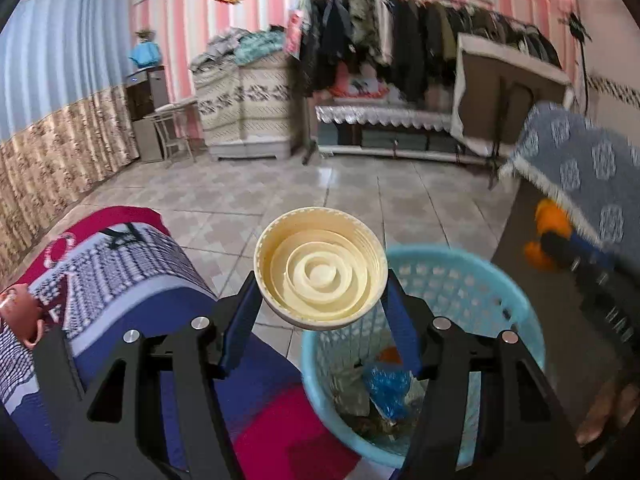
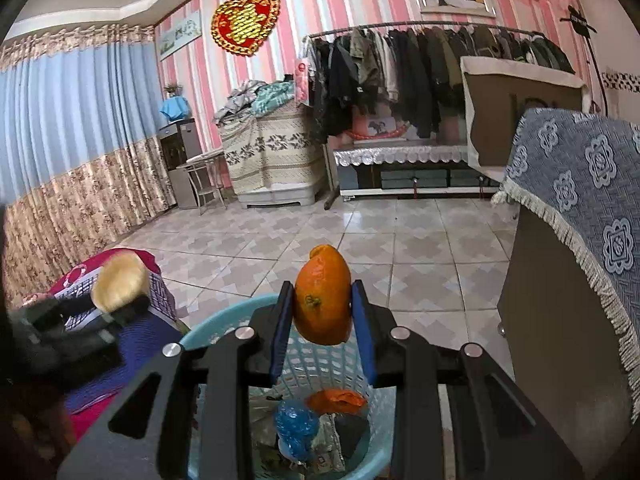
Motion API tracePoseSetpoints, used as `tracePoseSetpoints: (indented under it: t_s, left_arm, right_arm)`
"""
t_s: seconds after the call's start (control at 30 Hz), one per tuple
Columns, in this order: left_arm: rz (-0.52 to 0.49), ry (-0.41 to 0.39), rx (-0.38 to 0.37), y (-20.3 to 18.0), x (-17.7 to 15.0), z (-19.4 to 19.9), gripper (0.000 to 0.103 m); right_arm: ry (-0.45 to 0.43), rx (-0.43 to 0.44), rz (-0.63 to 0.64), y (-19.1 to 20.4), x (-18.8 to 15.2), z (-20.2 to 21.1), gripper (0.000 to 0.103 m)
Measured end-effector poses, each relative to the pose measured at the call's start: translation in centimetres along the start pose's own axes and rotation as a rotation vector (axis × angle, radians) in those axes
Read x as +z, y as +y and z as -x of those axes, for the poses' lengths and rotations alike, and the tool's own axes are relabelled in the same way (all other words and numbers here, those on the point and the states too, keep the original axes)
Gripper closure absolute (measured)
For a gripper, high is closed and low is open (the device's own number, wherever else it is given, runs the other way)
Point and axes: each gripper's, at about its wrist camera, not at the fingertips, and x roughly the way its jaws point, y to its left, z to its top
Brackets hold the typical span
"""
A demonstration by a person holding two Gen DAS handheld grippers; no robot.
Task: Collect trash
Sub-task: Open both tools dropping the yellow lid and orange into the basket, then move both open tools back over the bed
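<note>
- Black gripper frames fill the bottom of both views, blue pads out front.
- Bed (image 1: pixel 120 272) on the left, red and blue patterned cover, a pink cup (image 1: pixel 22 312) on it.
- Bin (image 1: pixel 516 312), pale blue and latticed, sits on the tile floor (image 1: pixel 280 192) between the bed and a cabinet under a blue cloth (image 2: pixel 580 184).
- Down in the bin: a blue wrapper (image 2: pixel 296 424), an orange peel scrap (image 2: pixel 336 400), other crumpled bits I can't make out.
- Left gripper (image 1: pixel 320 292) is about half open, pads pressing the rim of a cream lid (image 1: pixel 320 268), hollow side facing the camera, just off the bin's near-left rim.
- Right gripper (image 2: pixel 322 300) is narrow, clamped on an orange peel (image 2: pixel 322 296), held above the bin.
</note>
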Motion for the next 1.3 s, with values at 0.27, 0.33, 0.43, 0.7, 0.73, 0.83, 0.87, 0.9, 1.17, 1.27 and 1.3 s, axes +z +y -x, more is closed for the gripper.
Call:
tracePoseSetpoints:
  t_s: [0.27, 0.33, 0.43, 0.7, 0.73, 0.83, 0.87, 0.9, 1.17, 1.27, 1.3]
  left_arm:
    - [-0.074, 0.056, -0.012, -2.0, -1.0, -3.1, 0.028]
    - [-0.060, 0.026, 0.014, -1.6, -0.9, -2.5, 0.012]
    - [-0.002, -0.014, 0.050, 0.6, -0.3, -0.9, 0.006]
    - [0.103, -0.082, 0.154, 6.3, -0.1, 2.7, 0.006]
    - [0.122, -0.087, 0.161, 7.0, -0.2, 3.0, 0.006]
    - [0.162, -0.090, 0.177, 8.5, -0.3, 3.3, 0.006]
    - [0.176, -0.088, 0.187, 9.0, -0.4, 3.3, 0.006]
    - [0.186, -0.088, 0.195, 9.4, -0.4, 3.4, 0.006]
    - [0.220, -0.097, 0.240, 11.7, -0.3, 5.2, 0.006]
    - [0.232, -0.101, 0.268, 12.6, -0.8, 6.6, 0.006]
    - [0.236, -0.103, 0.271, 12.8, -1.0, 7.1, 0.006]
  right_arm:
    - [0.038, -0.011, -0.021, -1.0, -0.4, -0.9, 0.073]
    - [0.045, -0.011, -0.024, -1.2, -0.5, -1.0, 0.073]
    - [0.050, -0.011, -0.022, -0.9, -0.5, -1.0, 0.073]
    - [0.071, -0.003, 0.040, 1.7, -0.8, -1.9, 0.073]
    - [0.079, -0.003, 0.052, 2.2, -0.9, -2.3, 0.073]
    - [0.104, 0.001, 0.077, 3.5, -1.4, -3.4, 0.070]
    - [0.109, -0.004, 0.088, 3.9, -1.6, -3.7, 0.070]
    - [0.114, -0.008, 0.096, 4.1, -1.7, -3.9, 0.067]
    - [0.117, -0.001, 0.171, 5.3, -2.2, -3.6, 0.017]
    - [0.108, 0.017, 0.154, 5.1, -2.0, -3.0, 0.010]
    - [0.102, 0.018, 0.150, 5.1, -1.9, -2.8, 0.010]
